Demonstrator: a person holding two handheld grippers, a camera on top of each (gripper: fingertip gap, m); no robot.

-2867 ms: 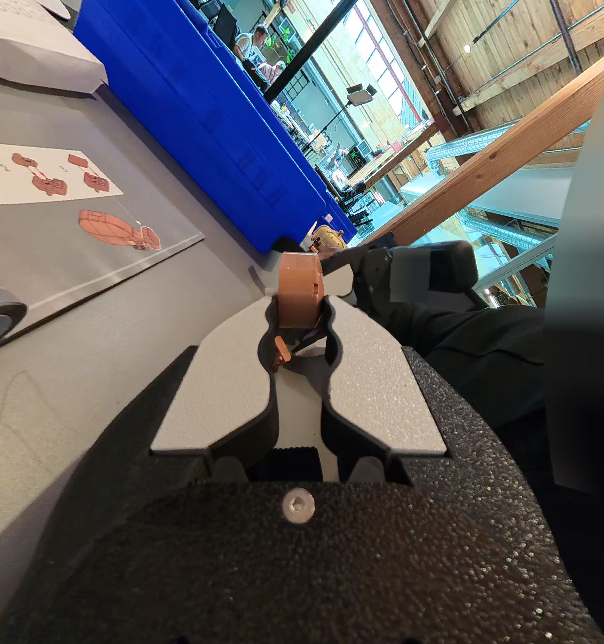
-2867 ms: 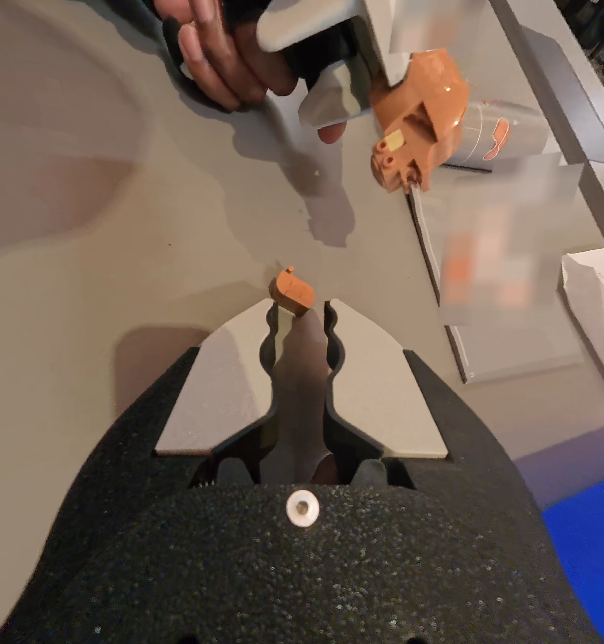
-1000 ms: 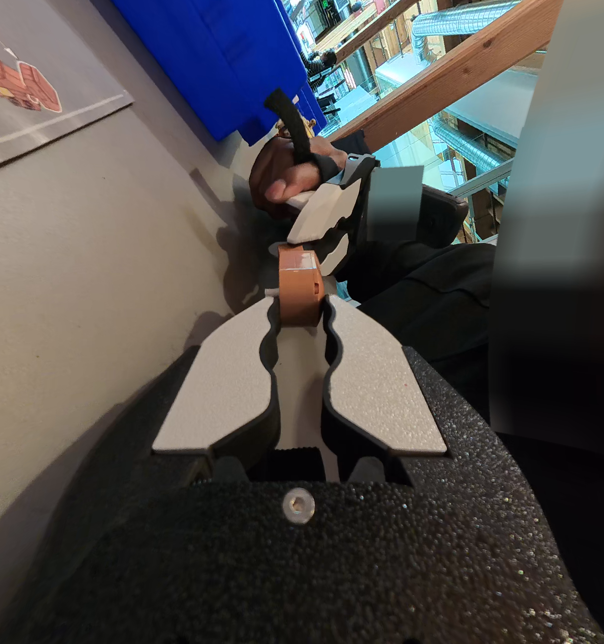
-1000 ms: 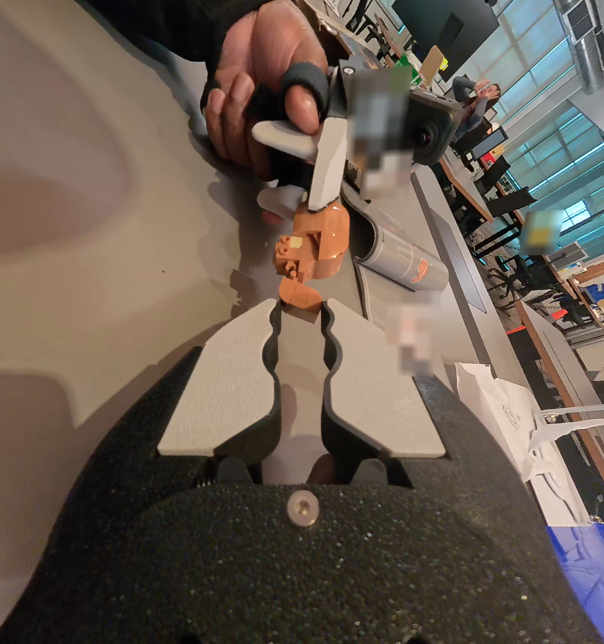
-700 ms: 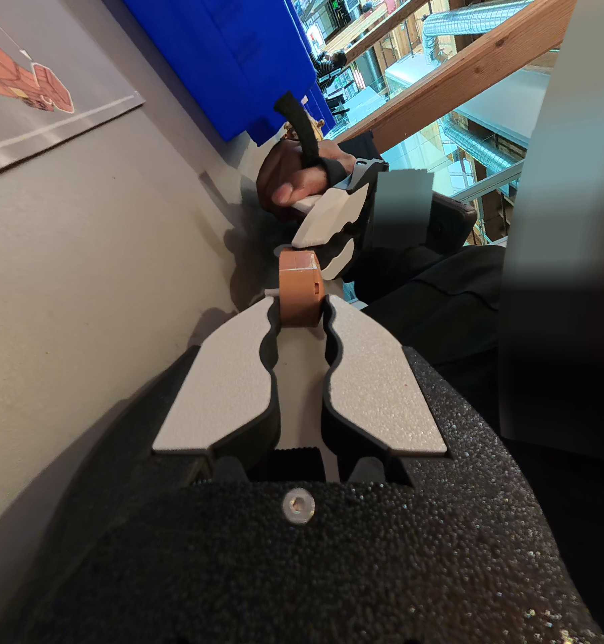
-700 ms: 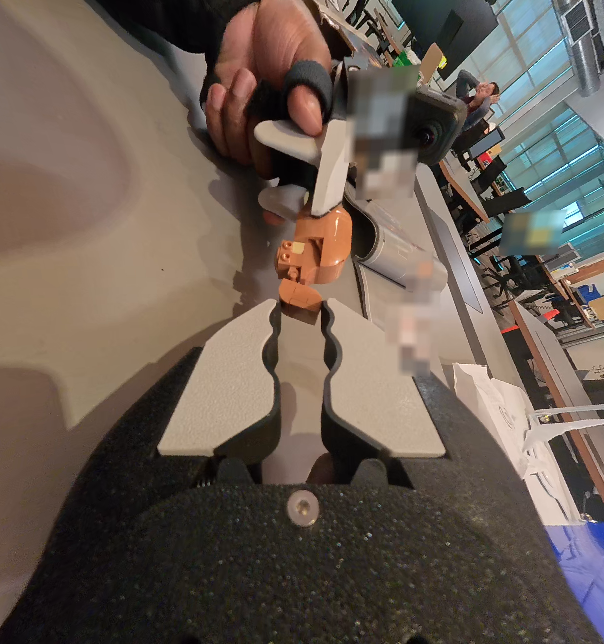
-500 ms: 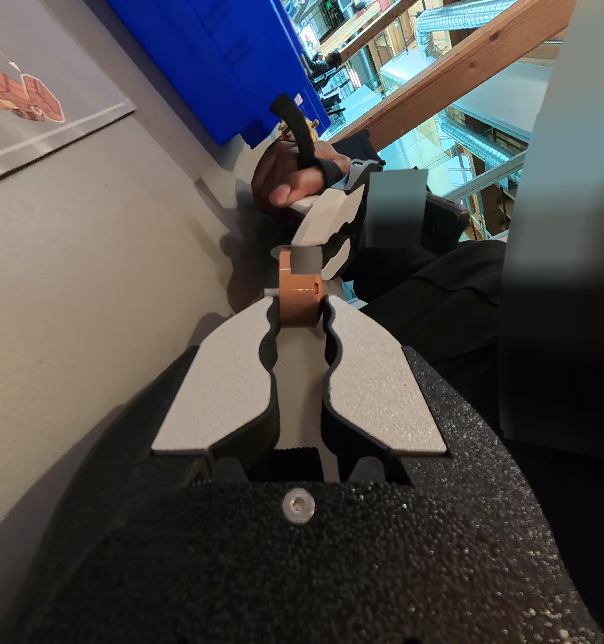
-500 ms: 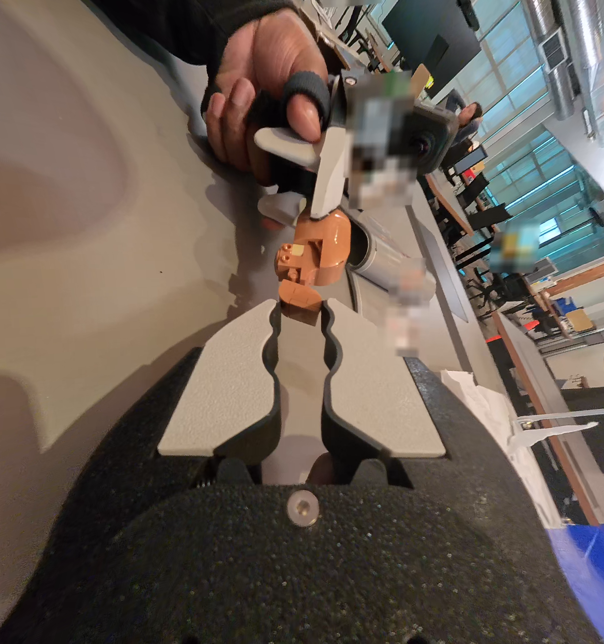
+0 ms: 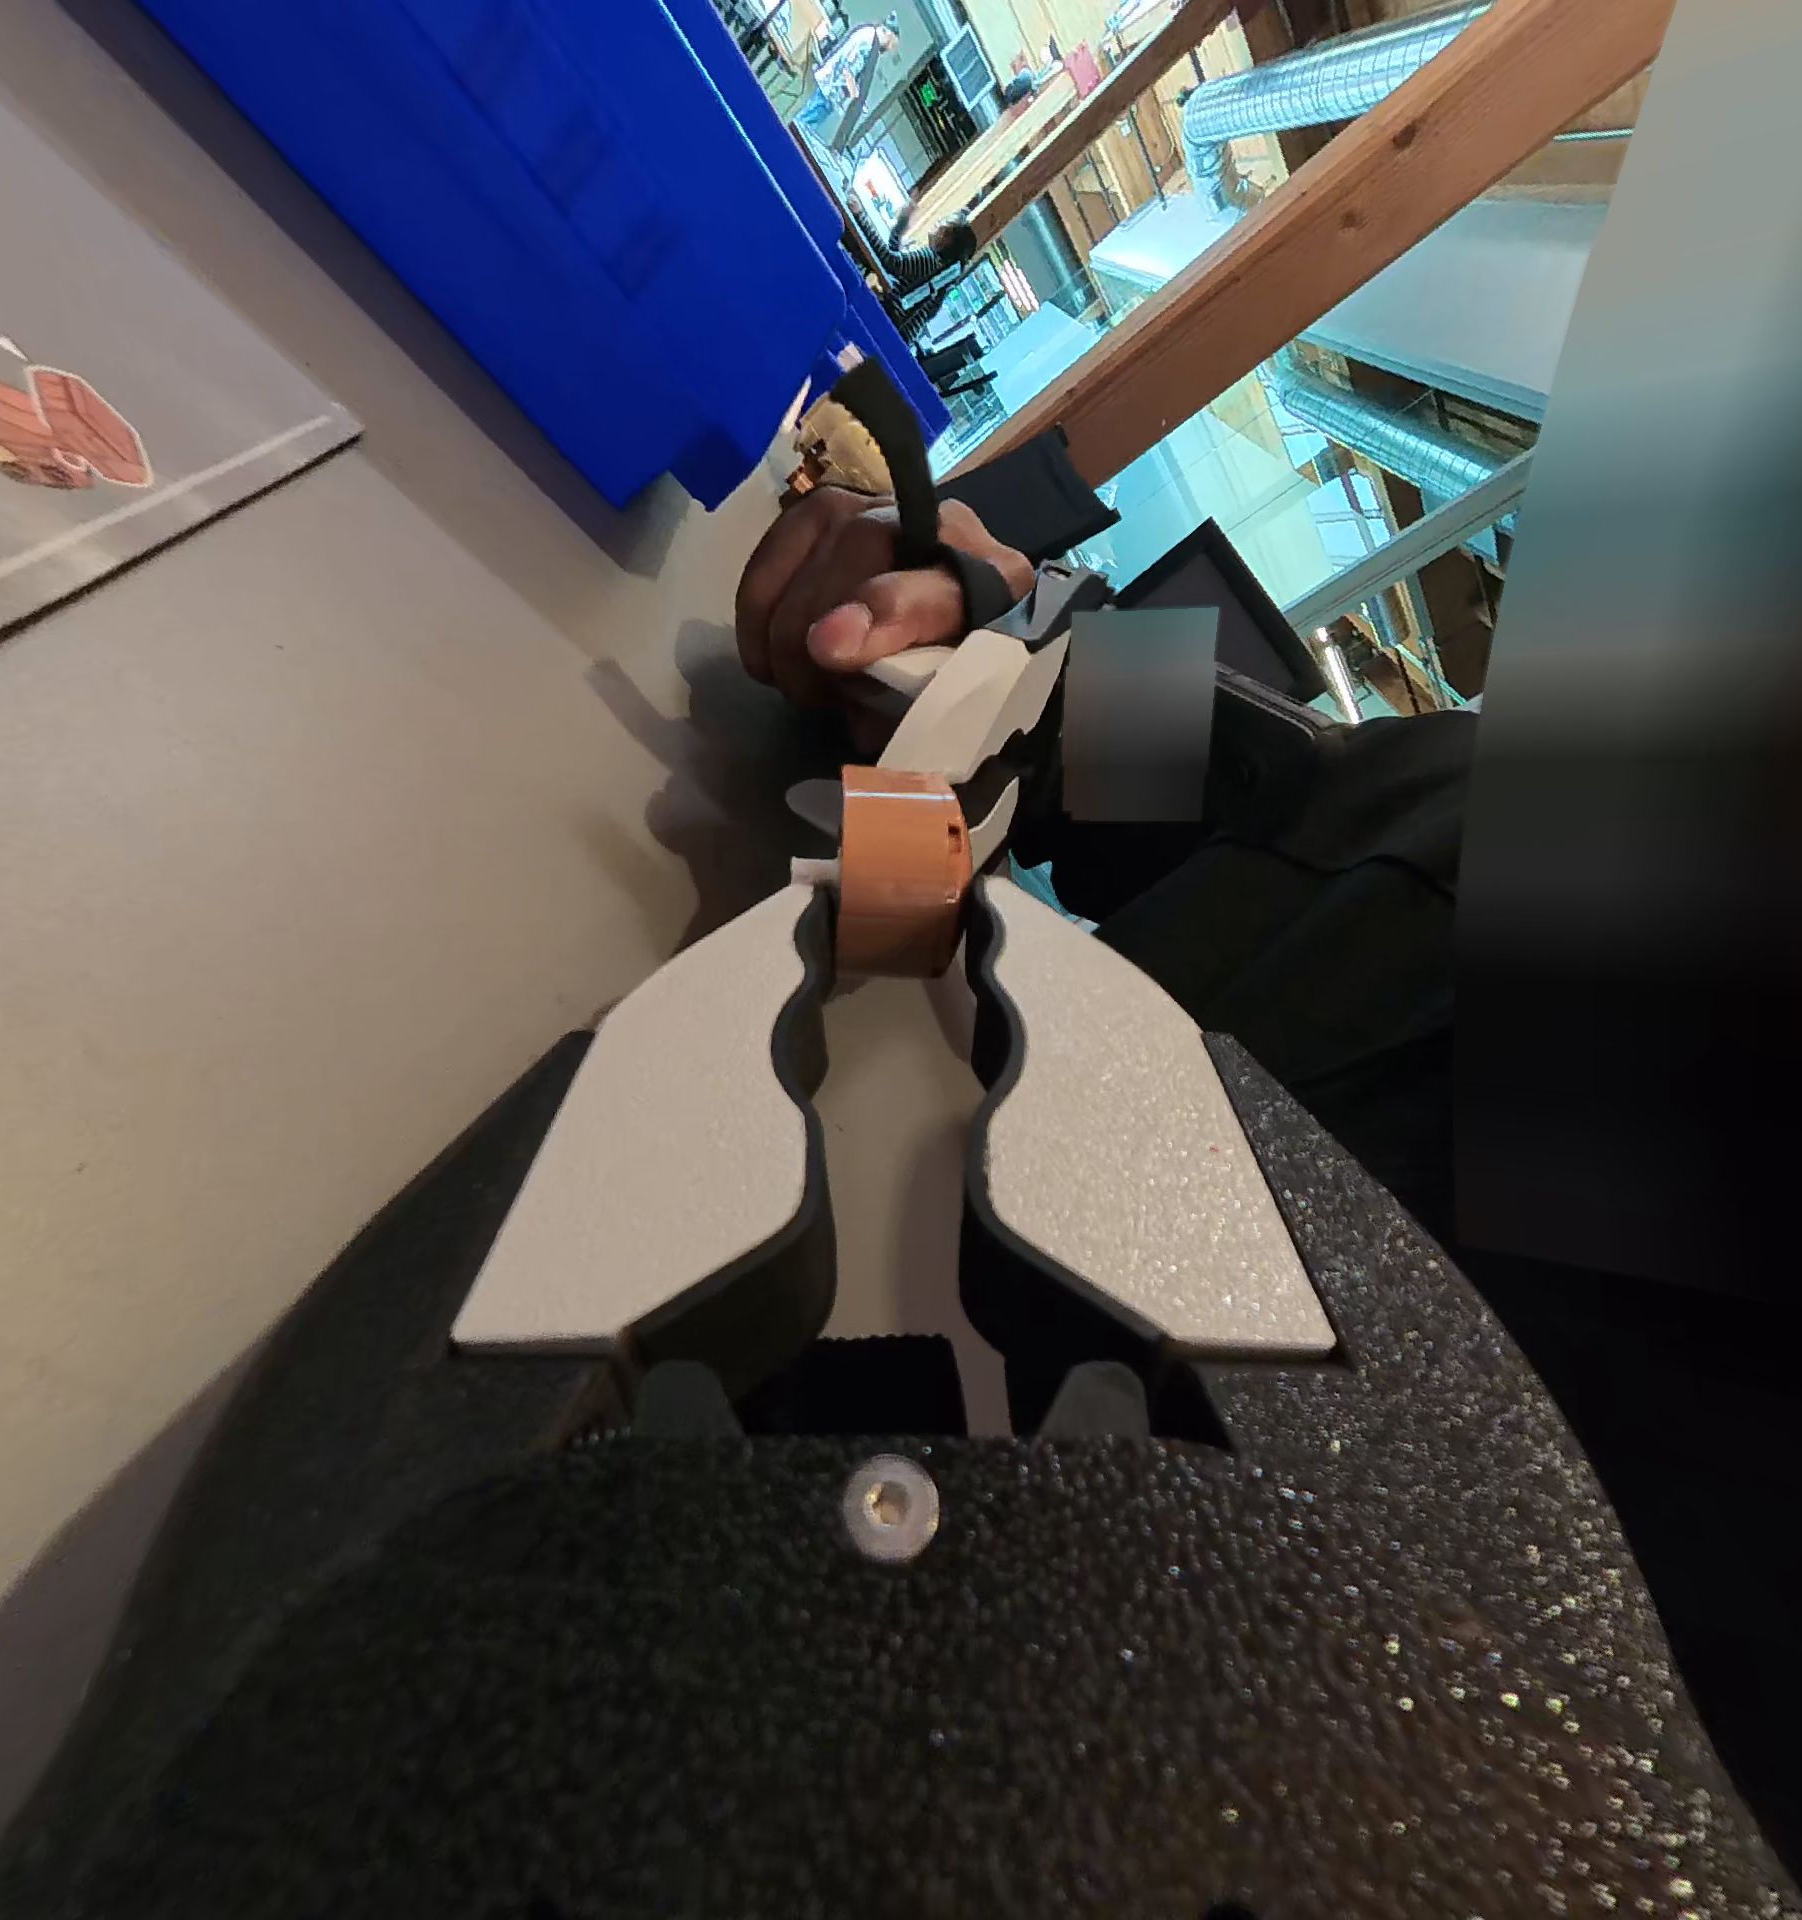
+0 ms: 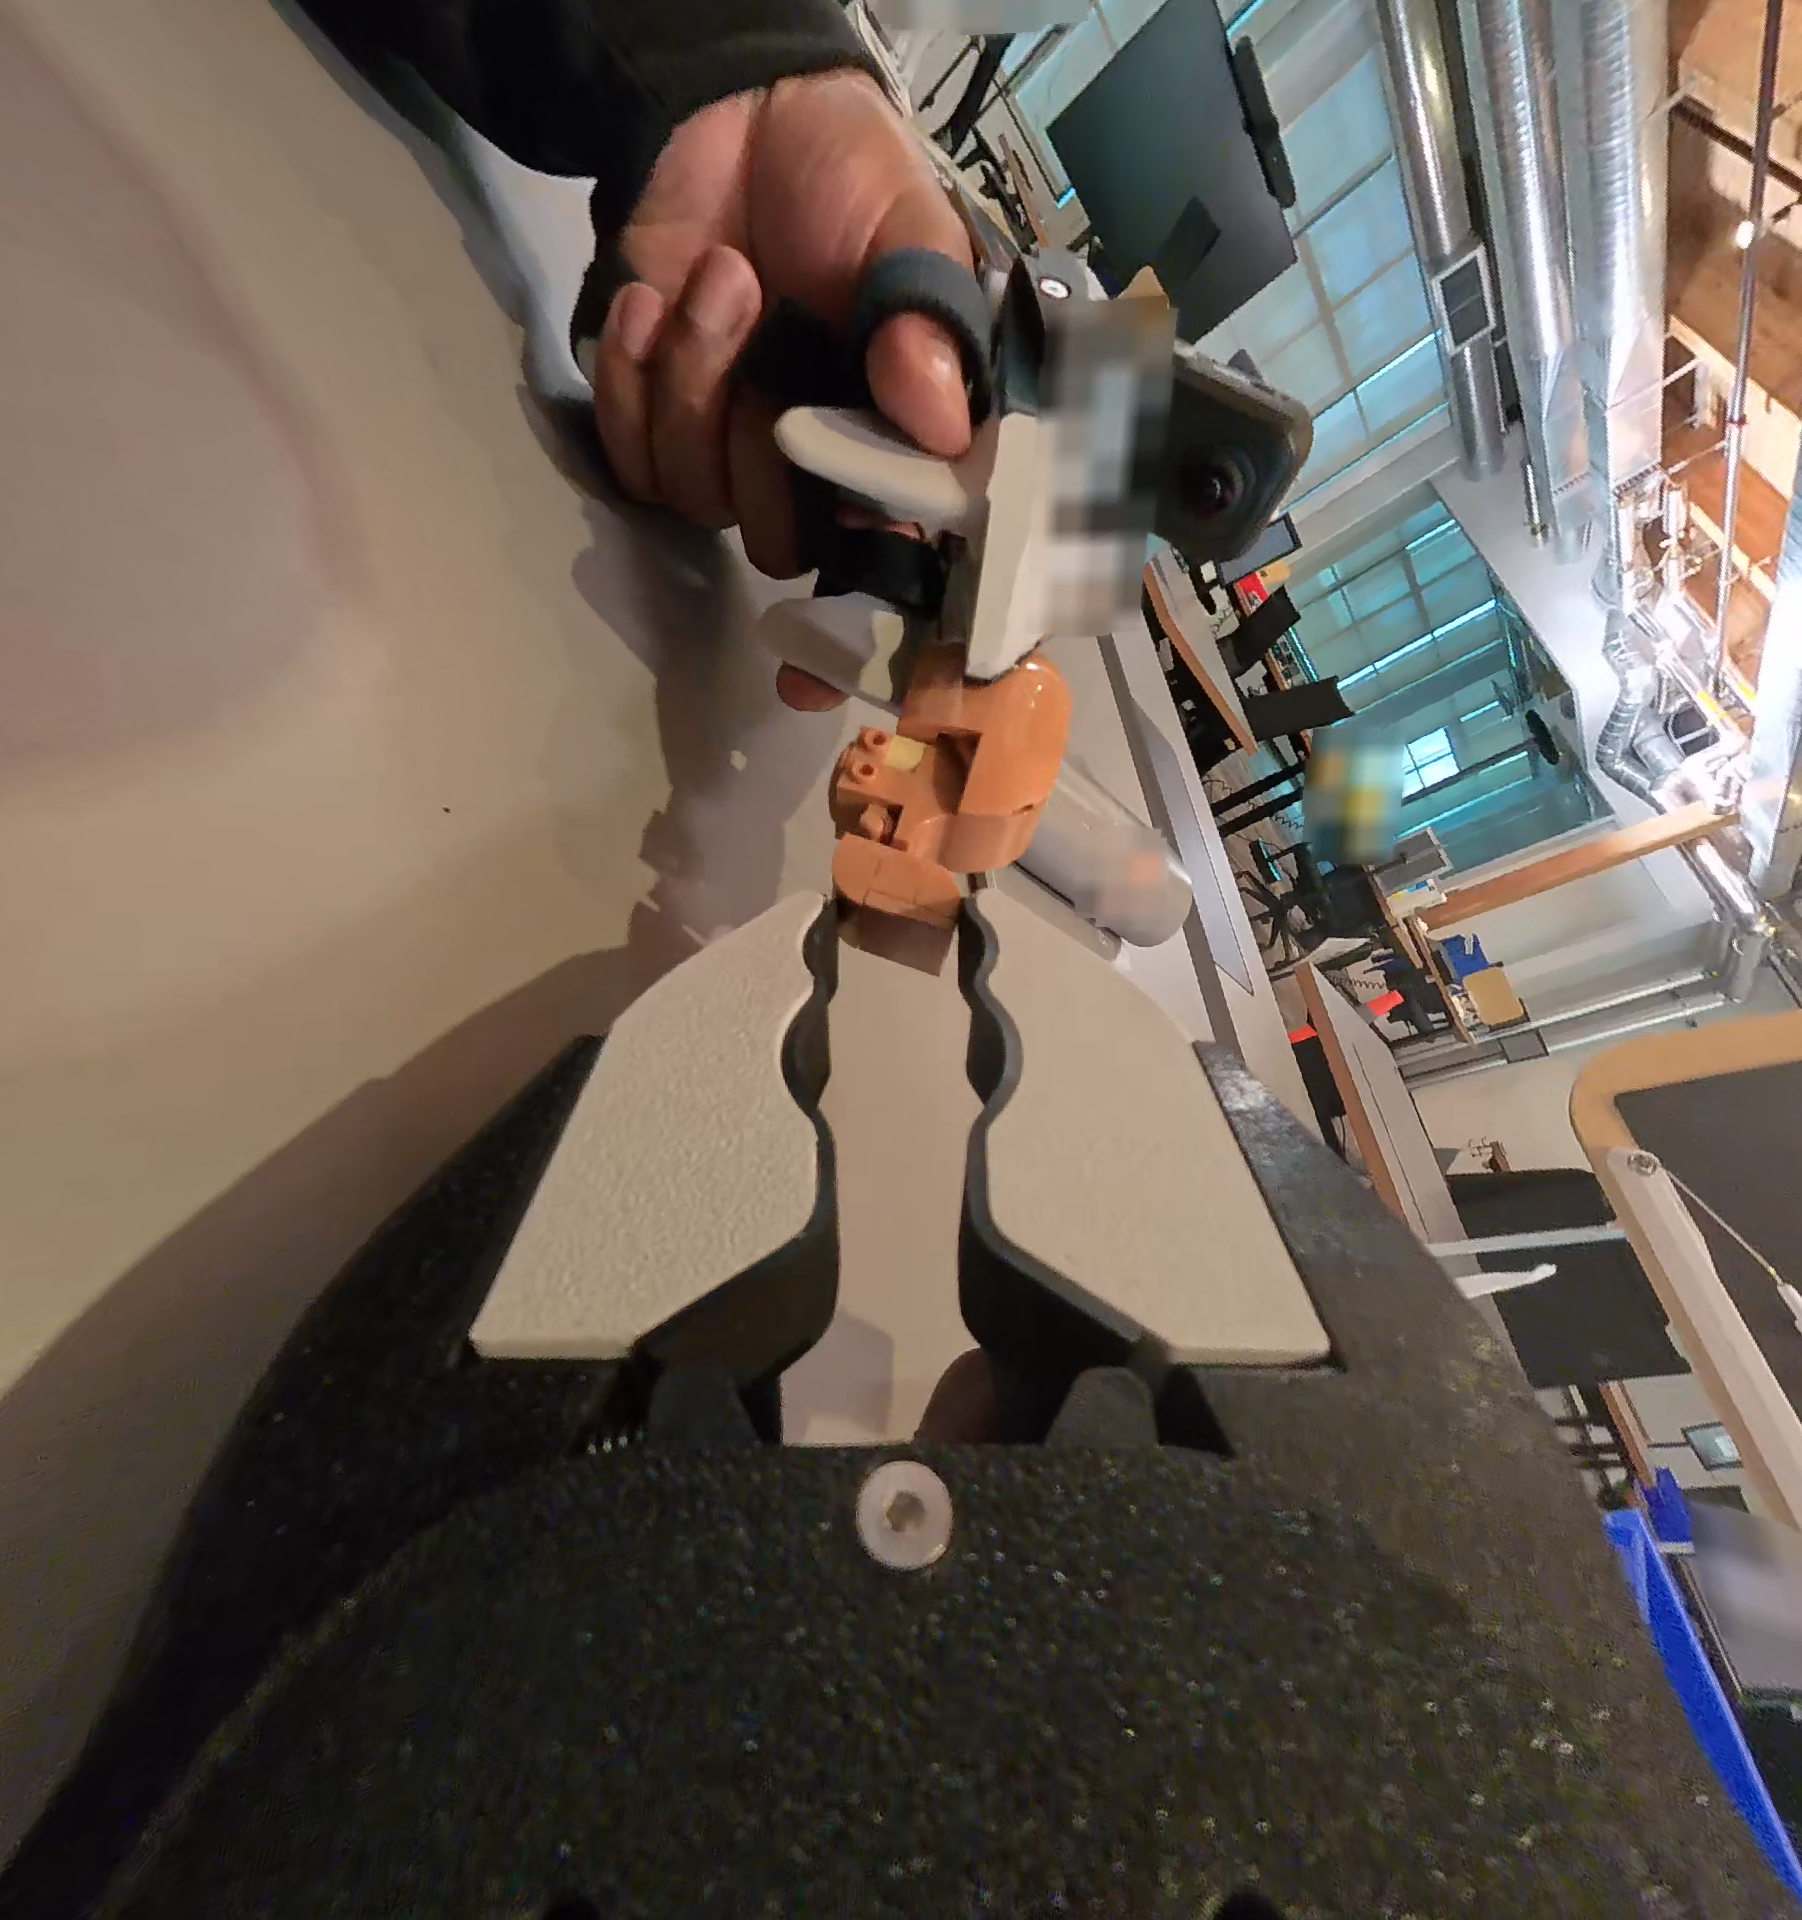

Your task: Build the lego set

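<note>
Pressing squarely matters: the right gripper (image 10: 895, 925), clamped on a small brown brick piece (image 10: 892, 906), meets the brown brick assembly (image 9: 899, 868) clamped in the left gripper (image 9: 897, 920). Keep both clamps firm and their fingertips aligned, I judge.

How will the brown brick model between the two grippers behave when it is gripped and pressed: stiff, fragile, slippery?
The brown brick model looks stiff: hard moulded pieces with sharp edges. It is probably fragile at its joints, since visible seams separate many small pieces. Its rounded top is glossy, so it may slip in the left gripper; the right gripper clamps flatter faces.
</note>
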